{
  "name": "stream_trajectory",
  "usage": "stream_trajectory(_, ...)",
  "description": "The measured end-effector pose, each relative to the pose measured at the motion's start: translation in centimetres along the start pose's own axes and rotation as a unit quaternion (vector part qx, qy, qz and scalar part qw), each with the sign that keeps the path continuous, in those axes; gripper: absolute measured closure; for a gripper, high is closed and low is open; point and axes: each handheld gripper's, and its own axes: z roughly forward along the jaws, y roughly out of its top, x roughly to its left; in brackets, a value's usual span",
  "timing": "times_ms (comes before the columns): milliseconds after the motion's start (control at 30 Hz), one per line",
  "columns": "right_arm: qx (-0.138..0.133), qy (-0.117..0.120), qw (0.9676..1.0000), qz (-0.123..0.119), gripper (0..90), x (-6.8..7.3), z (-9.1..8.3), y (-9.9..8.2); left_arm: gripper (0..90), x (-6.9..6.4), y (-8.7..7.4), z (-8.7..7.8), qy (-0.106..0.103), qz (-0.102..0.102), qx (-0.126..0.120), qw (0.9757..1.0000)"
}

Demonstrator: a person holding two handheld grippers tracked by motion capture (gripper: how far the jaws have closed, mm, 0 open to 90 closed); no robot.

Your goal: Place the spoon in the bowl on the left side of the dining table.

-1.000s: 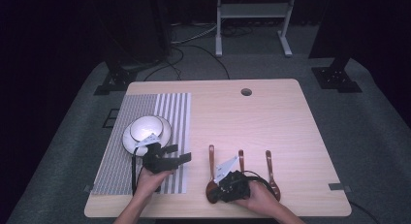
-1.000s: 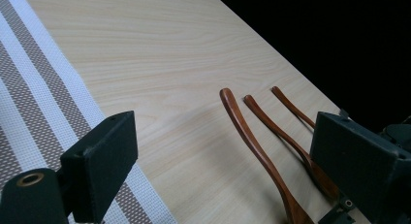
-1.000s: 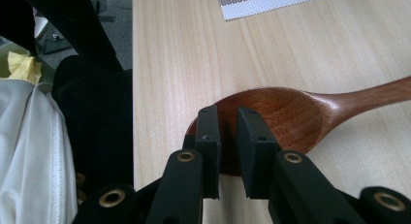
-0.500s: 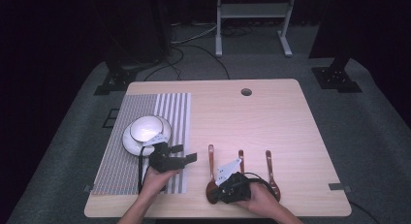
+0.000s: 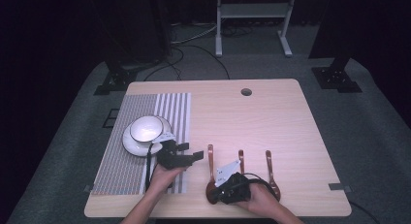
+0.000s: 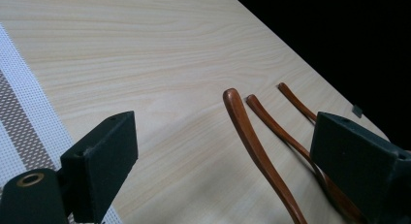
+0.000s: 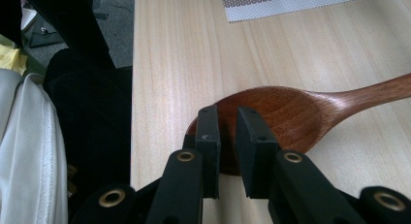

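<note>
Three brown wooden spoons lie side by side near the table's front edge: a left spoon [image 5: 210,161], a middle spoon [image 5: 241,158] and a right spoon [image 5: 269,163]. My right gripper [image 5: 215,193] points left at the left spoon's bowl [image 7: 286,107]. In the right gripper view its jaws [image 7: 228,122] stand shut, a thin slit apart, with their tips at the bowl's near rim. My left gripper [image 5: 190,151] hovers open just left of the spoon handles. Between its wide-apart jaws [image 6: 225,132] I see the left spoon's handle [image 6: 252,141], untouched.
A white bowl [image 5: 145,128] sits on a saucer [image 5: 132,144] on the striped placemat [image 5: 131,112] at the table's left. A cable hole [image 5: 246,92] lies at the far middle. The person's white sleeve [image 7: 24,151] shows beside the table edge.
My left gripper has moved right, from over the placemat's edge toward the spoon handles, staying open. The right gripper and the spoons have not moved.
</note>
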Motion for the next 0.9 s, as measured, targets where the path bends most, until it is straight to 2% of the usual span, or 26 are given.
stream_trajectory(300, -0.001, -0.002, 1.0, -0.006, 79.1, 0.1, 0.0, 0.0, 9.2, 0.3, 0.5, 2.5, -0.002, -0.02, 0.026, 0.9995)
stream_trajectory(433, -0.003, -0.001, 1.0, -0.005, 79.1, 0.0, 0.0, -0.1, 13.6, 0.2, 0.5, 3.2, -0.012, -0.027, 0.034, 0.999)
stream_trajectory(500, -0.004, -0.001, 1.0, -0.005, 79.1, 0.0, 0.0, -0.1, 14.5, 0.1, 0.5, 3.6, -0.011, -0.03, 0.037, 0.9988)
stream_trajectory(600, -0.004, -0.002, 1.0, -0.007, 79.1, 0.1, 0.0, -0.1, 18.1, 0.4, 0.6, 4.2, -0.015, -0.052, 0.034, 0.9979)
stream_trajectory(667, -0.003, 0.0, 1.0, -0.006, 79.0, 0.0, 0.0, -0.1, 19.0, 0.5, 0.8, 4.5, -0.014, -0.053, 0.037, 0.9978)
stream_trajectory(733, -0.004, -0.001, 1.0, -0.007, 79.1, 0.0, 0.0, -0.1, 22.6, 0.4, 0.9, 4.6, -0.015, -0.054, 0.037, 0.9977)
stream_trajectory(833, -0.005, -0.001, 1.0, -0.008, 79.0, 0.0, 0.0, -0.1, 33.7, 0.4, 0.8, 4.6, -0.025, -0.053, 0.037, 0.9976)
stream_trajectory(900, -0.005, 0.0, 1.0, -0.007, 79.1, 0.0, 0.0, -0.2, 41.8, 0.4, 0.5, 4.5, -0.026, -0.067, 0.031, 0.9969)
